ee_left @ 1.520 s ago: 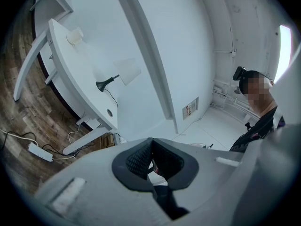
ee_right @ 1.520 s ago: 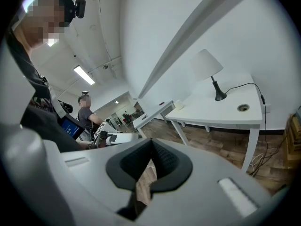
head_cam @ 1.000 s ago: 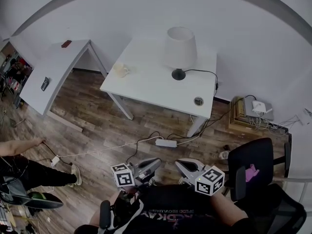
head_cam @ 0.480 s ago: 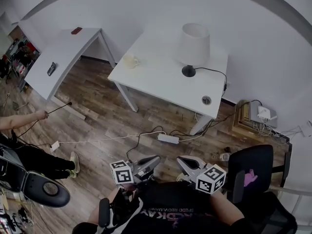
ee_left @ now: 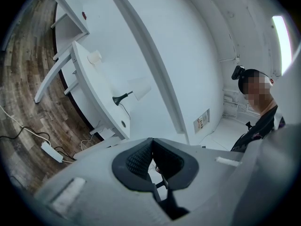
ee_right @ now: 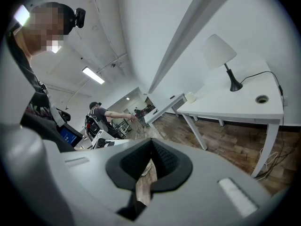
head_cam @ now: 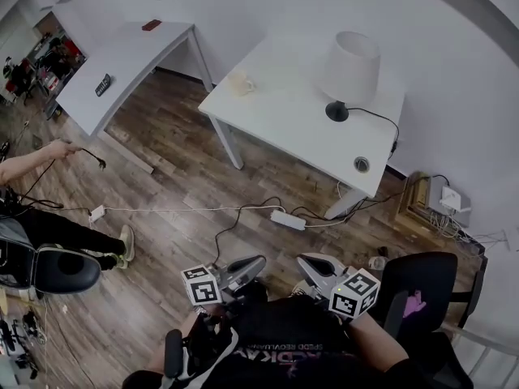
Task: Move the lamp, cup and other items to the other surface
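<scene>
The left gripper (head_cam: pixel 256 262) and right gripper (head_cam: pixel 306 260) kept jaws closed, empty; the lamp (head_cam: pixel 350 70) and cup (head_cam: pixel 239 83) stood well apart, not yet approached.

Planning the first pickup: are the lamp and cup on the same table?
Yes, the lamp and cup both stand on one white table.

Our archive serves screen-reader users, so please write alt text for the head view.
Seen from above, a person holds the left gripper and right gripper, both shut and empty, well short of a white table bearing a lamp and cup. A second table stands upper left; a power strip lies on the floor.
</scene>
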The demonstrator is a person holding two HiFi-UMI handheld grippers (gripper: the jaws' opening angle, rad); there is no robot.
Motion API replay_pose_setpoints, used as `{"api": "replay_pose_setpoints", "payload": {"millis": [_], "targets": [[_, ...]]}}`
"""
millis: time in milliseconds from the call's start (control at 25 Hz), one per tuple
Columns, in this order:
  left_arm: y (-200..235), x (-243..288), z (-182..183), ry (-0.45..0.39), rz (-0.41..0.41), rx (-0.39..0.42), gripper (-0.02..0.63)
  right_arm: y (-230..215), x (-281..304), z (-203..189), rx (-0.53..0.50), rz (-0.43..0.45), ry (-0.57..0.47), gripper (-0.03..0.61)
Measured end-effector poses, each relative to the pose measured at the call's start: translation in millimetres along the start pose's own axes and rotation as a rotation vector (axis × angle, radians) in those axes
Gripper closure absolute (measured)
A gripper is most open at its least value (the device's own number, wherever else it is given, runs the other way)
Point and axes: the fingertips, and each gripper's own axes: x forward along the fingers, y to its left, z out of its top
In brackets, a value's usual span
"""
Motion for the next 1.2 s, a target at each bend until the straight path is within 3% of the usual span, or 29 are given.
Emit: {"api": "replay_pose_setpoints", "payload": {"millis": [240,960,1200], "targets": [[12.2,-25.8,8.7,-0.008,0.035,0.036,0.617,-0.5,24.6,-1.6,0.041,-0.007,0.001,0.574],[65.2,-142.1,101.8,-0.069,0.063,0.09,0.617,45.2,173.7,35.9,-0.017,0.012,-0.046,0.538],[74.3,-171.1,113.4,-0.118,0.099,0.134,0.617,45.7,198.1,51.3,-0.046,0.009,-0.041,0.526]]}}
